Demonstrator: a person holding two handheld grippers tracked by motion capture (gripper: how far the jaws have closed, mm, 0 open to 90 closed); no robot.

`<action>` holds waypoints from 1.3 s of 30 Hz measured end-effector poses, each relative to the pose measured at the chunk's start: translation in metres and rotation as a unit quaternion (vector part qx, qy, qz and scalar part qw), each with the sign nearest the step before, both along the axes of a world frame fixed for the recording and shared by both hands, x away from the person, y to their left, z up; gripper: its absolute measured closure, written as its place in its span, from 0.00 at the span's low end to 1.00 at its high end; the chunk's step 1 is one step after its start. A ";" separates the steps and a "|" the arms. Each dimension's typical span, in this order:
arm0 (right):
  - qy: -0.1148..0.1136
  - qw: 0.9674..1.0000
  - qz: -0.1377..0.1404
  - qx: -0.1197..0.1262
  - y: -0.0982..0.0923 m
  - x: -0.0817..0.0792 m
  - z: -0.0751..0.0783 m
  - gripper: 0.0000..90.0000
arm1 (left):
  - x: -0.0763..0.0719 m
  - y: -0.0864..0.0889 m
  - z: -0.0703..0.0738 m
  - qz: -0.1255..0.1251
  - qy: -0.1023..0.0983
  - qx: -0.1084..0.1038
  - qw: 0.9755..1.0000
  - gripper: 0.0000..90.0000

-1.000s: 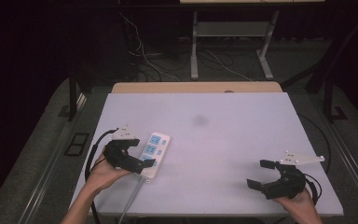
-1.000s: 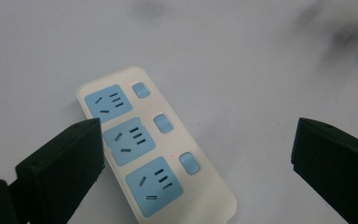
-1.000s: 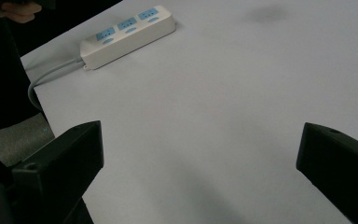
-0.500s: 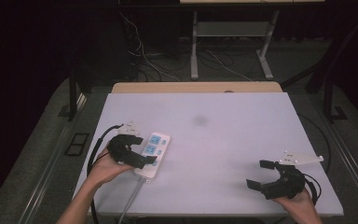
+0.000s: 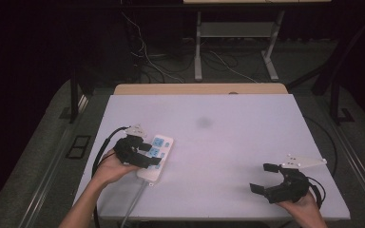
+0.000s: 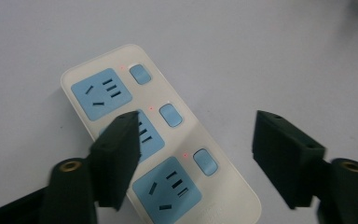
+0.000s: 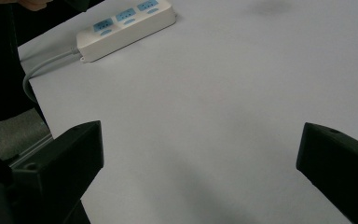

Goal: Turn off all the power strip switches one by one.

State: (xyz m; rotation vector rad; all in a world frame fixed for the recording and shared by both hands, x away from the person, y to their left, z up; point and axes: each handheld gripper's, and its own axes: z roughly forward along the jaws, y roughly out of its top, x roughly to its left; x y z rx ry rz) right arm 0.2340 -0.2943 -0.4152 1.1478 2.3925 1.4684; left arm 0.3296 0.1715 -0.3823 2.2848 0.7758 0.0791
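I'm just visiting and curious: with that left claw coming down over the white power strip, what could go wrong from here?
The left gripper has just been closing over the power strip, but one jaw sits on top of a blue socket, not beside the edge, so it may slip off. Small red lights by the switches suggest it is powered; a jaw could press one. Its grey cord hangs off the table's edge and might drag.

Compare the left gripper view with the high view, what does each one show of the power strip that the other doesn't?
Left gripper view: three small red lights beside the blue switches, and the slots in each blue socket. High view: the grey cord running off the table's near edge, and the right gripper open, far from the strip. Both: the white power strip with the left gripper over it, jaws just closing, not yet gripping.
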 end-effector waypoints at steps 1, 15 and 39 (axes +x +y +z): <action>-0.002 1.000 -0.001 -0.003 0.000 0.000 0.000 0.01 | 0.000 0.000 0.000 -0.003 0.000 0.001 1.000 0.43; -0.006 1.000 -0.002 -0.004 0.000 -0.001 0.001 0.01 | 0.001 -0.007 -0.007 -0.025 0.015 0.028 0.999 0.99; -0.005 1.000 -0.001 -0.007 0.000 -0.001 0.000 0.01 | 0.003 -0.018 -0.020 -0.044 0.029 0.068 0.996 0.99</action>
